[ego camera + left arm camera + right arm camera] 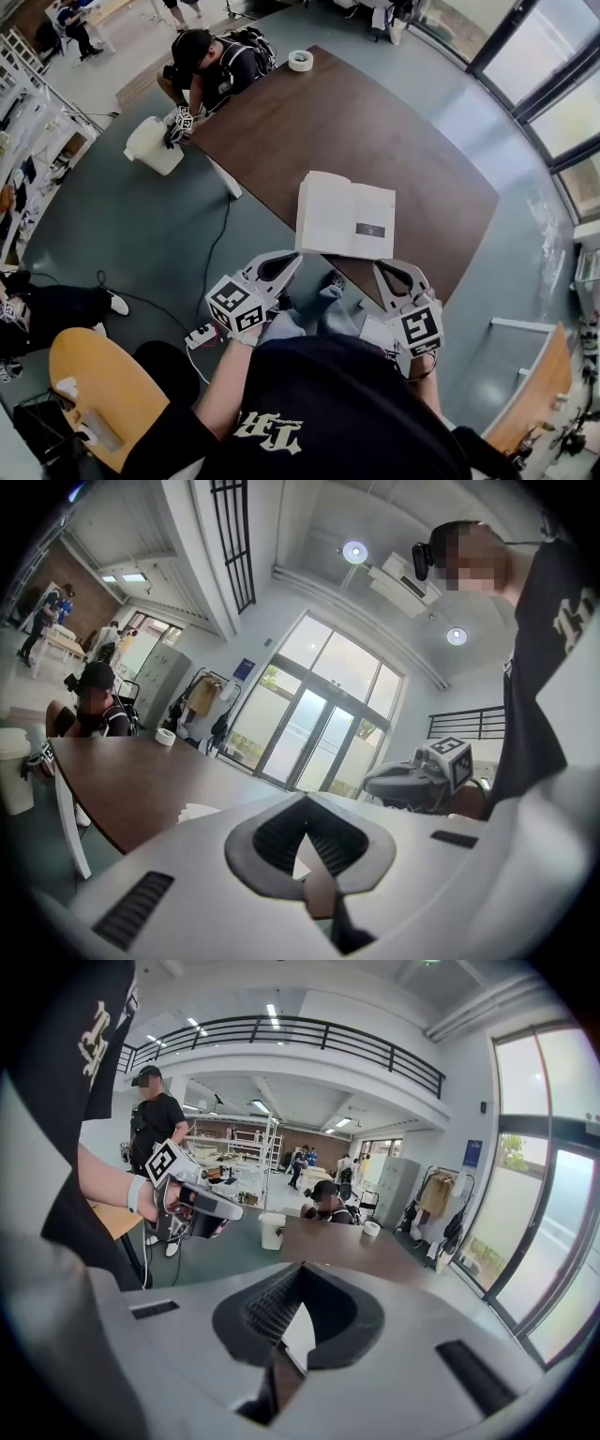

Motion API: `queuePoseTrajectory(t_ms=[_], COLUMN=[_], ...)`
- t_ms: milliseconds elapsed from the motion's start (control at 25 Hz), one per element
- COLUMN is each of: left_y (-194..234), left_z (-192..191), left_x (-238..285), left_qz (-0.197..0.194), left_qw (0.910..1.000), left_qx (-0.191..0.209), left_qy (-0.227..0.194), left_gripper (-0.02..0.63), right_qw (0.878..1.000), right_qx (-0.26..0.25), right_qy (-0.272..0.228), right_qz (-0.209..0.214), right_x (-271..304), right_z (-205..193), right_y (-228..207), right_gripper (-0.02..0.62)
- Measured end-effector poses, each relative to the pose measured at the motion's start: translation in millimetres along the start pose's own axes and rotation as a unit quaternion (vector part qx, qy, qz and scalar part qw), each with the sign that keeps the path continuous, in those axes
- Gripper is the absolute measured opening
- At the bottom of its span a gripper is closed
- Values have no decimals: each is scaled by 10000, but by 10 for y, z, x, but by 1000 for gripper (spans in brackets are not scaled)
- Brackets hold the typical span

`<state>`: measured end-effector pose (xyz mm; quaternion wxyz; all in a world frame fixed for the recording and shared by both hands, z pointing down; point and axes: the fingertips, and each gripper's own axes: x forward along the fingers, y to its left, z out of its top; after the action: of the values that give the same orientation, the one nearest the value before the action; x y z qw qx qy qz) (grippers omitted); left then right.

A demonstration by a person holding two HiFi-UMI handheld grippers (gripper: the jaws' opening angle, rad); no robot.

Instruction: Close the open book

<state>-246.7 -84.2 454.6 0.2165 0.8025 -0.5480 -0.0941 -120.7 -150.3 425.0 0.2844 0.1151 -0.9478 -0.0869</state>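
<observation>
Both grippers sit just off the table's [375, 122] near edge, held up in front of the person's torso. The left gripper [289, 258] is clenched, tips meeting, nothing in it. The right gripper [384, 267] is also clenched and empty; only page and tabletop show through the loop behind its tips.

The open book [345, 216] lies flat on the table right at the near edge, pages up. Its near edge is just beyond both sets of tips. The left gripper is off its near-left corner and the right gripper off its near-right corner. Whether either touches the book I can't tell.

The spine runs roughly near-to-far, slightly tilted. The long axis of the open spread runs across, along the table's near edge. The right page carries a small dark rectangle.

On the floor left of the table's near edge are a power strip [200, 336] and a cable [216, 253]. A white bin [153, 145] stands beside the table's left corner. At the table's far end are a tape roll [300, 60] and a seated person [208, 70], well apart from the book.
</observation>
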Motion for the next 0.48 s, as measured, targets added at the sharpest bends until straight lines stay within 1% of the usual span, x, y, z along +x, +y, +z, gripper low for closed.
queuePoseTrajectory(t_ms=[120, 280, 480], left_y=[70, 199, 371], left_z=[-66, -192, -257], left_x=[213, 459, 749], left_qz=[53, 180, 187], left_qw=[9998, 9992, 9991], left_qx=[-65, -146, -218], left_qy=[164, 336, 309], left_gripper=[5, 6, 6], right_qw=[9998, 9996, 9988], right_qx=[174, 270, 398], right_qy=[-30, 82, 248], right_qz=[-10, -19, -104], right_x=[42, 49, 10], right_z=[-89, -252, -458], right_y=[-252, -476, -709], right_gripper=[-12, -12, -12])
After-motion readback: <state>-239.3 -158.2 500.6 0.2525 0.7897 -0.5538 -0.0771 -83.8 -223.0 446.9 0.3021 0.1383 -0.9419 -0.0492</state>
